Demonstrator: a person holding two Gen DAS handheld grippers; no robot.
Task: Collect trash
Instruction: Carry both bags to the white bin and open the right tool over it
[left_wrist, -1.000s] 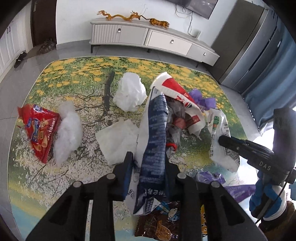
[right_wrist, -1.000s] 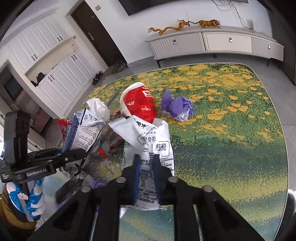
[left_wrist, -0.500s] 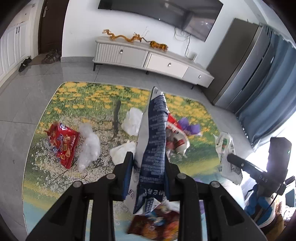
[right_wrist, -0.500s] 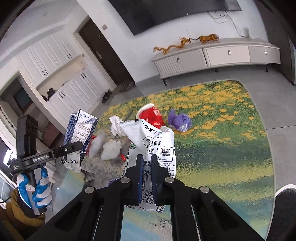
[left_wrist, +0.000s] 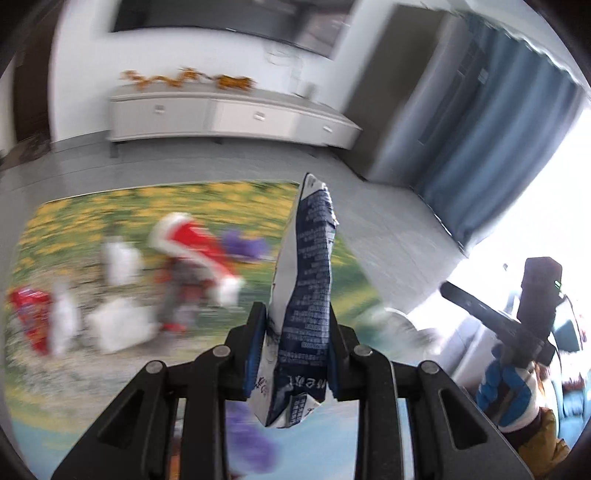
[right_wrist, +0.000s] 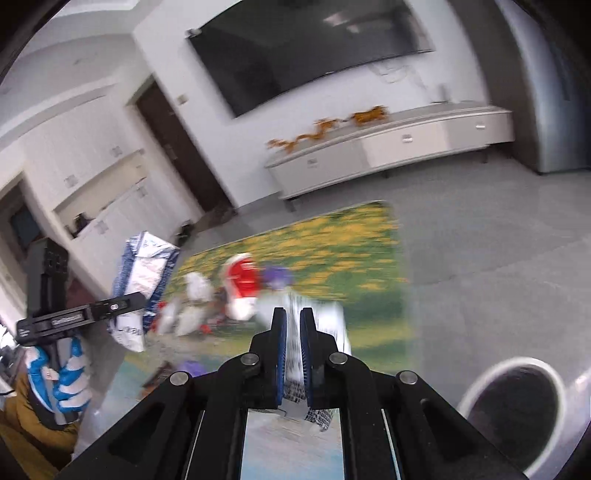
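Above the flowered rug (right_wrist: 325, 236), I'm carrying two pieces of trash at once. My left gripper (left_wrist: 295, 354) has its fingers (left_wrist: 255, 350) clamped on the blue-and-white packet (left_wrist: 310, 295), which stands up tall between them, clear of the rug. My right gripper (right_wrist: 291, 354) has its fingers (right_wrist: 279, 350) nearly together, pinching the thin white printed wrapper (right_wrist: 334, 321), which hangs off to the side of them over the near end of the rug.

The white-rimmed bin (right_wrist: 517, 410) sits off the rug's near right corner, close under my right gripper, and that looks like where both pieces belong. Everything in view is smeared, so judging the drop is hard; if I let go too early, the light wrapper could flutter wide and land on the floor beside the bin. It is held by a narrow strip only, so a quick swing could pull it free.

The packet is tall and top-heavy in my left fingers; it could tip or slide out. My two grippers are near each other too, and could knock together at the bin.

On the rug, the red-and-white bag (left_wrist: 192, 243), purple wrapper (left_wrist: 243, 245) and white crumpled bags (left_wrist: 118, 328) wait.
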